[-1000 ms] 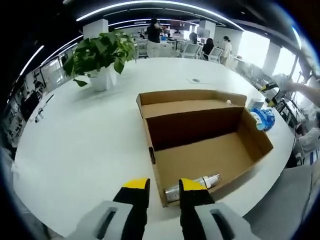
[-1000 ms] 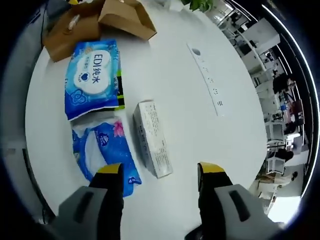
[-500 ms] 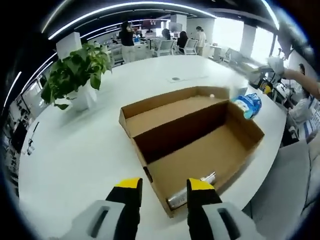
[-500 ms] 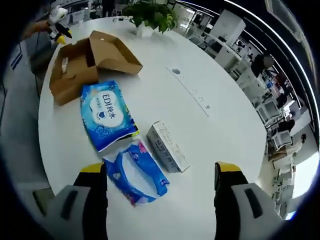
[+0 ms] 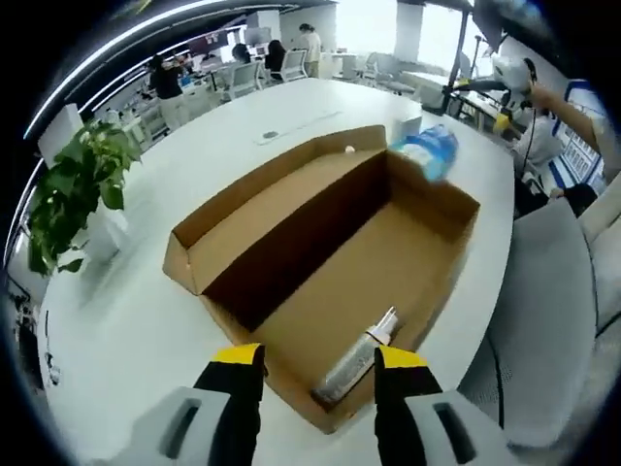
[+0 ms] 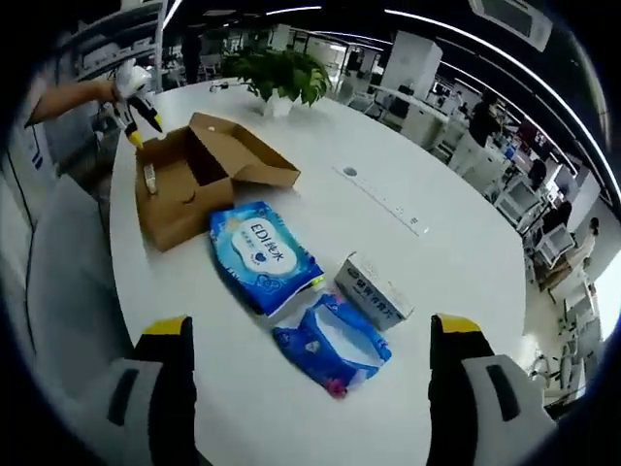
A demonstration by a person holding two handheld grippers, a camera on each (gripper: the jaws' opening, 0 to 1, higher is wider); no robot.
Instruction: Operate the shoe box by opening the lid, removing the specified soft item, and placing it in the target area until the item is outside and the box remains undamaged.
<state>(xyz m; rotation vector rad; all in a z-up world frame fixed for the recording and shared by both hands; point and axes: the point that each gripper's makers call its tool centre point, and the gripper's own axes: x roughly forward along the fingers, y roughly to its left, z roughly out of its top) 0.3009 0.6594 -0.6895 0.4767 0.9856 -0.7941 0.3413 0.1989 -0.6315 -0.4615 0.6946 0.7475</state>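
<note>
The brown shoe box (image 5: 320,243) lies open on the white table, its lid folded back flat; it is also the brown shoe box (image 6: 199,175) at the far left in the right gripper view. A silver bottle (image 5: 357,361) lies inside at the near corner. My left gripper (image 5: 318,374) hovers open over that near corner, and it appears as the left gripper (image 6: 136,105) above the box. My right gripper (image 6: 309,335) is open wide above the table. Beneath it lie a blue wipes pack (image 6: 264,254), a blue tissue pack (image 6: 333,342) and a white carton (image 6: 374,289).
A potted plant (image 5: 73,189) stands left of the box, seen as the potted plant (image 6: 277,78) at the back. A power strip (image 6: 388,199) runs across the white table (image 6: 437,252). Grey chair backs (image 5: 543,311) sit at the table's edge. People and desks fill the office behind.
Both cameras have risen and pulled back. The left gripper now looks more steeply down into the box. The right gripper's jaws have spread wider and the packs look smaller.
</note>
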